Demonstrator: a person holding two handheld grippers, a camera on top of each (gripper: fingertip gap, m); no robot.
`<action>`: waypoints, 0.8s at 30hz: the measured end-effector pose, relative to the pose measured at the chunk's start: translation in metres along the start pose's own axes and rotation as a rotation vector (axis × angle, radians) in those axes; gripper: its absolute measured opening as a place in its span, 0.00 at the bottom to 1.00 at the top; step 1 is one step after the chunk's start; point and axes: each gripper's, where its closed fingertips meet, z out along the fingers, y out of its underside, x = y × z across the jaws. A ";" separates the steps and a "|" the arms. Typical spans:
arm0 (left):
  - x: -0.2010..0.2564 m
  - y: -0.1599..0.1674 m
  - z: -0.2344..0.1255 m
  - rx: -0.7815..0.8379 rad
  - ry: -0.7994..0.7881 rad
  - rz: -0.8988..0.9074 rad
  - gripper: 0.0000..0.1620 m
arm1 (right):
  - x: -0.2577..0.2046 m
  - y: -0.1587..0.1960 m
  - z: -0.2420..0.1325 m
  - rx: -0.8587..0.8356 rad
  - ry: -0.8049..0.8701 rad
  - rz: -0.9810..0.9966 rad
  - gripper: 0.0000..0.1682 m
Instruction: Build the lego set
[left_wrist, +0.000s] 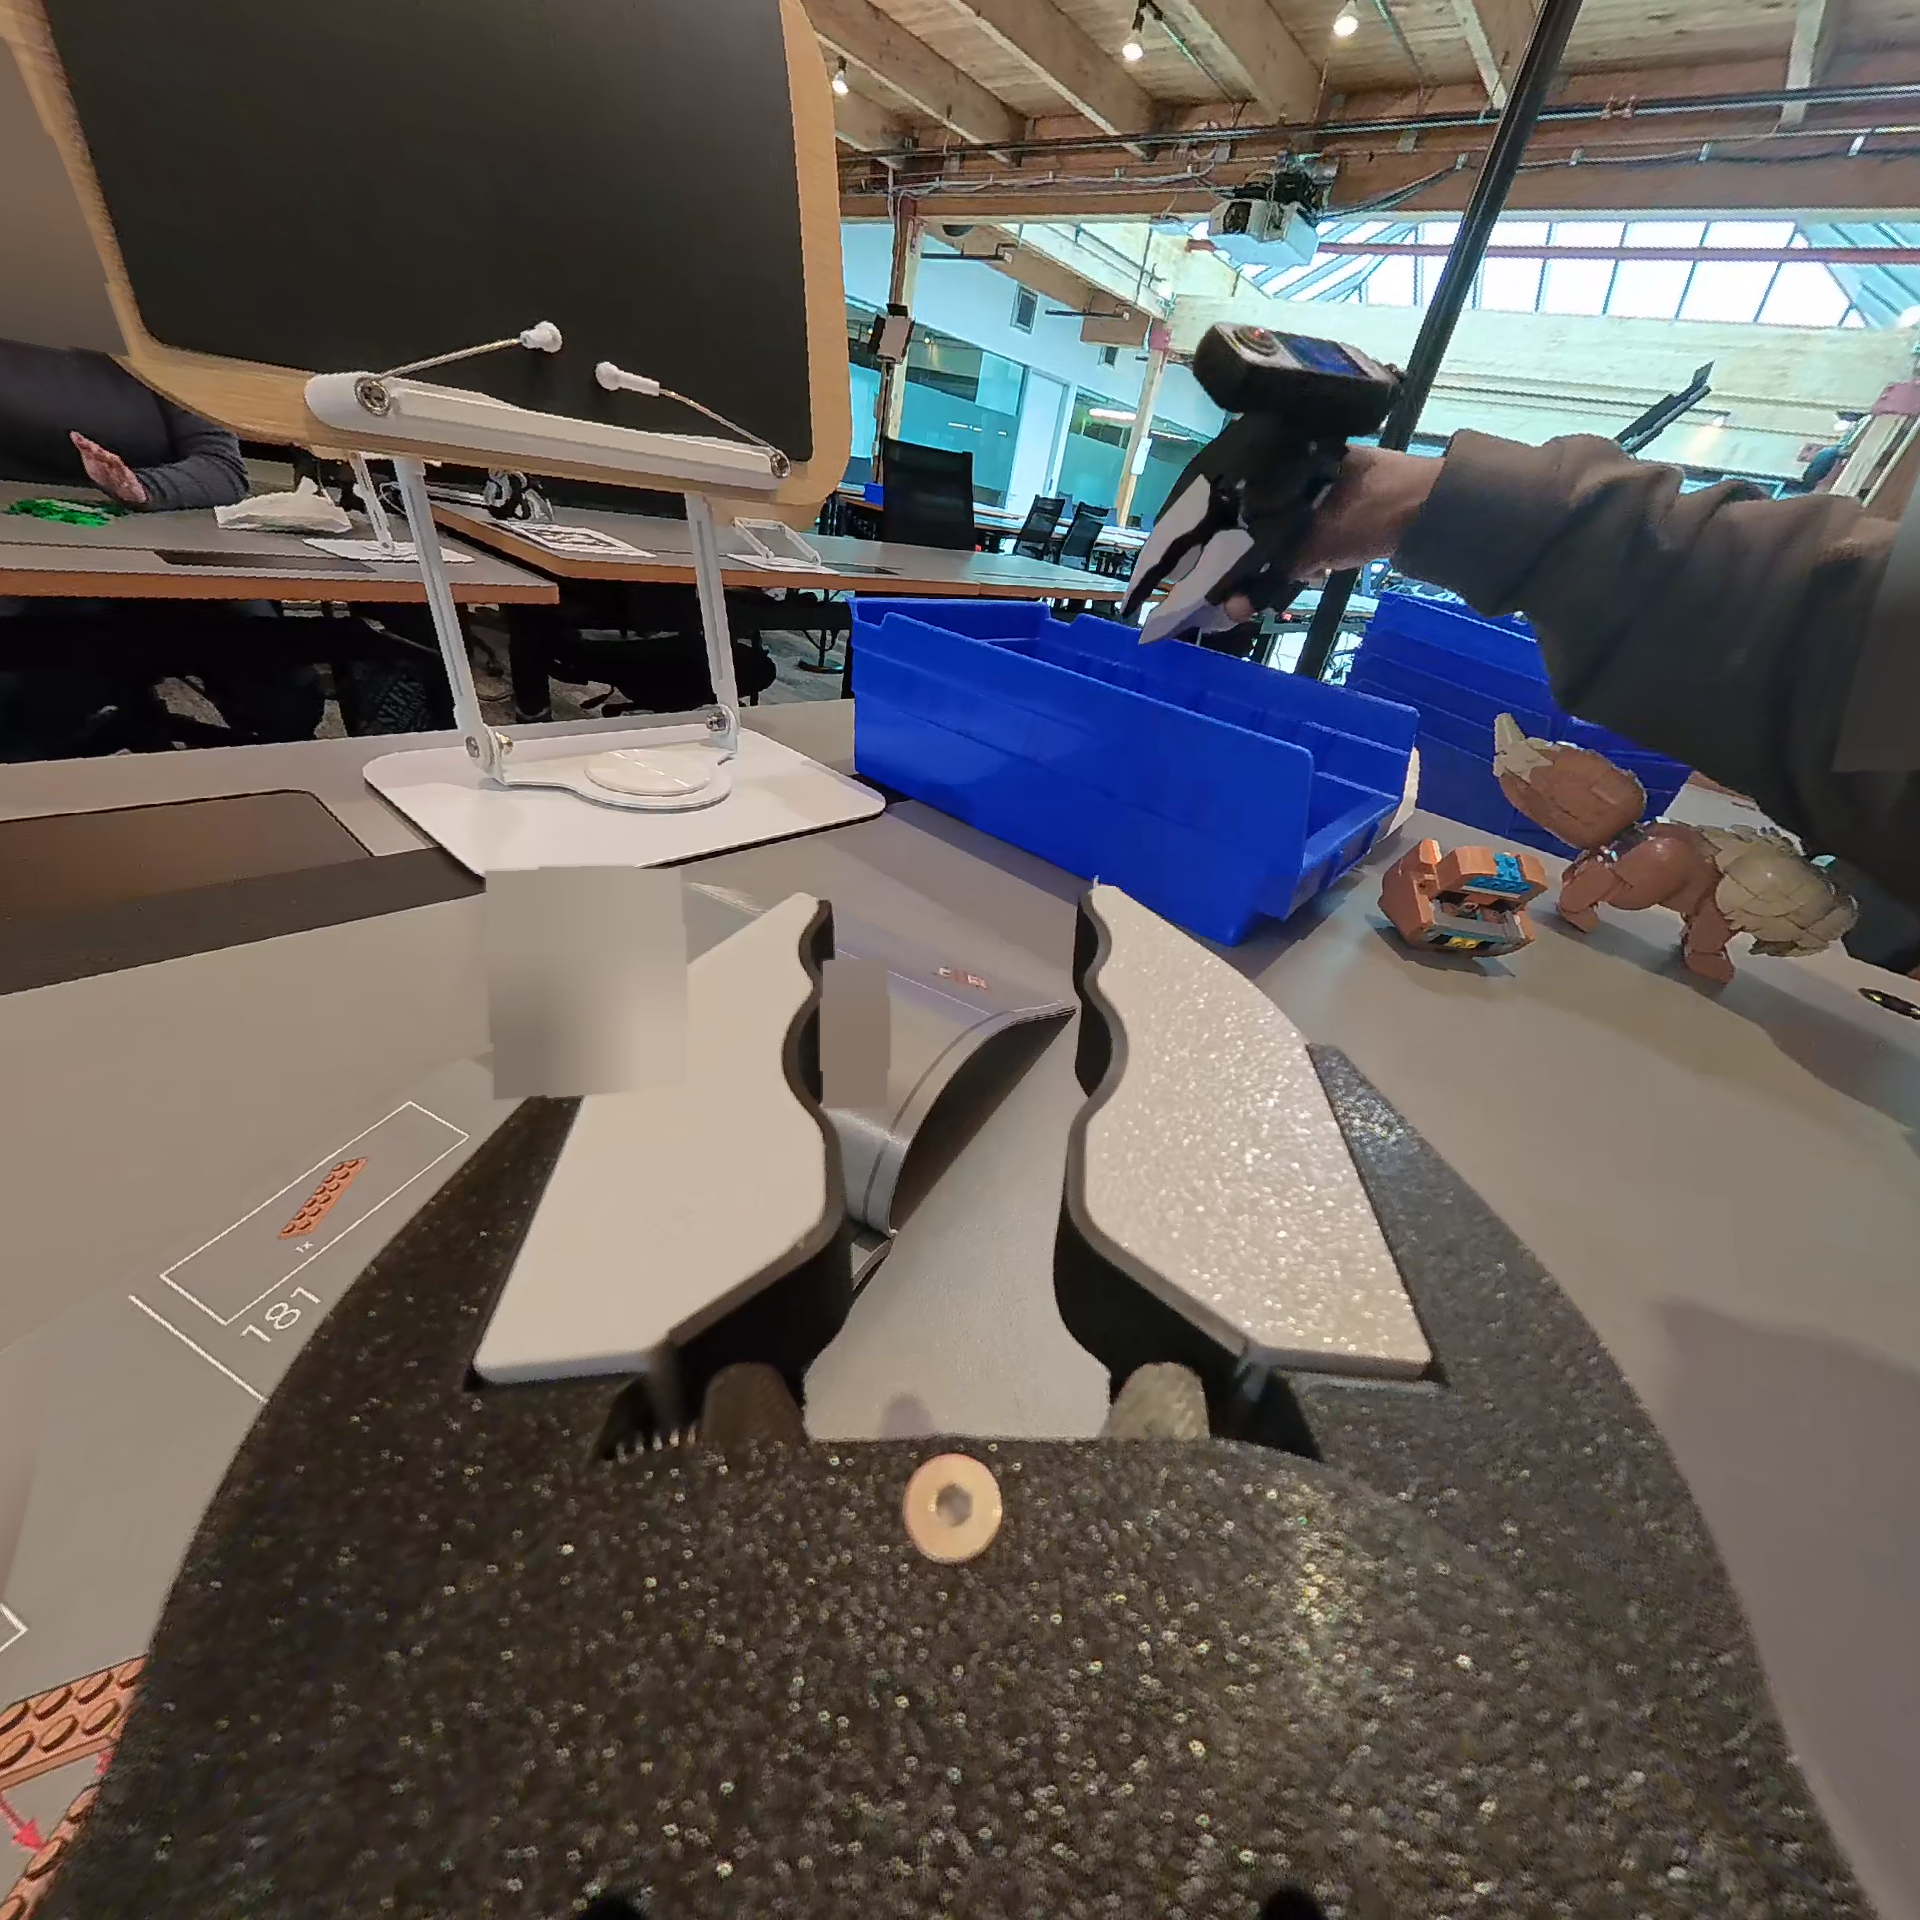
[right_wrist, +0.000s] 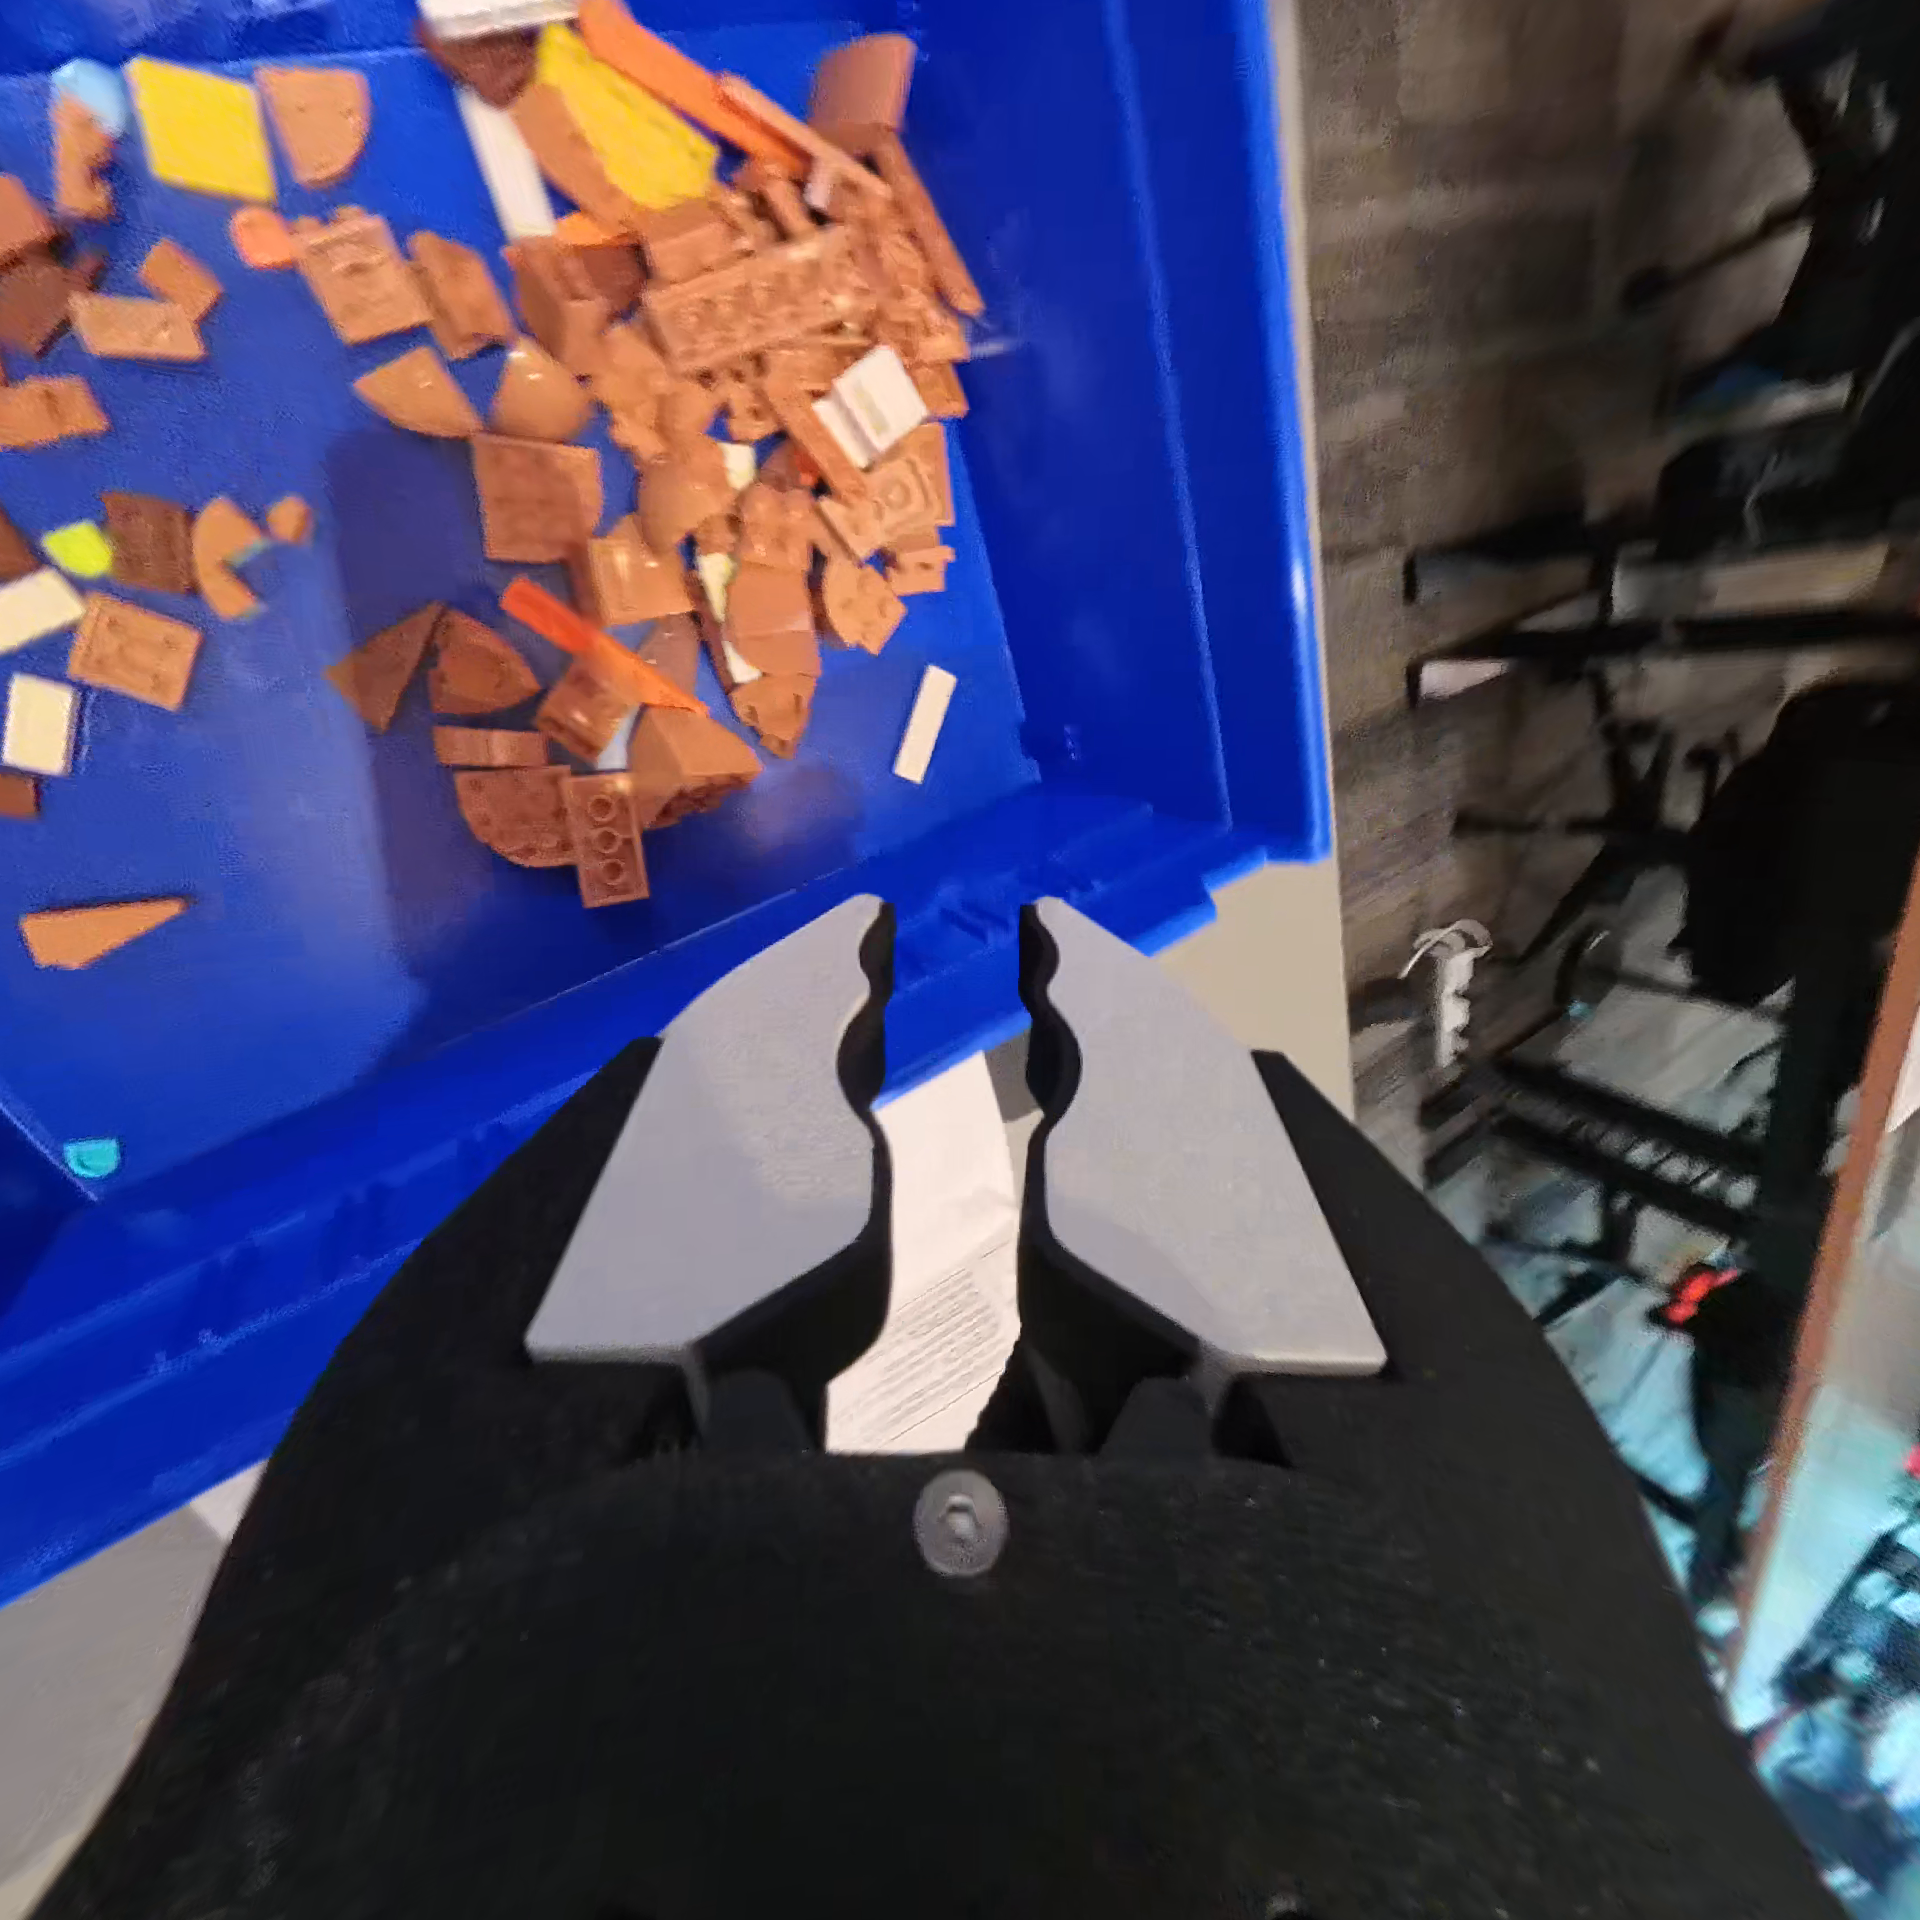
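Nearest the left wrist camera, the left gripper (left_wrist: 951, 914) hovers low over an open instruction booklet (left_wrist: 208, 1247), its fingers spread apart with nothing between them. Its black body hides most of the booklet, so only a corner of one page and a curled page edge between the fingers show. Beyond, a grey table (left_wrist: 1558, 1143) has bare room to the right of the gripper.

Farther right, a partly built brown lego animal (left_wrist: 1683, 852) stands at the table's edge, with a small brown and blue lego assembly (left_wrist: 1460, 899) just beside it on the left. A white tablet stand (left_wrist: 613, 769) sits at far left.

The right gripper (left_wrist: 1184, 613) hangs above the far rim of a blue bin (left_wrist: 1091, 748). In its own view, the right gripper (right_wrist: 956, 914) has its fingers parted a little and empty, tips over the bin's near wall (right_wrist: 1143, 862). Loose lego pieces (right_wrist: 727, 416), mostly orange-brown with a few yellow and white ones, lie piled toward the bin's right side; motion blur makes their shapes hard to read, and the bin runs off the left and top edges. A white paper (right_wrist: 935, 1247), possibly a printed sheet, lies under the bin.
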 end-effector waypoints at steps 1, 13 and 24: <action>0.000 0.000 0.000 0.000 0.000 0.001 0.29 | 0.006 0.005 0.000 -0.018 0.004 0.066 0.14; 0.002 0.000 0.000 -0.006 0.007 0.008 0.27 | -0.023 0.032 0.015 -0.151 -0.293 0.496 0.20; 0.003 0.001 0.000 -0.008 0.008 0.014 0.27 | -0.056 0.029 0.000 -0.216 -0.290 0.395 0.18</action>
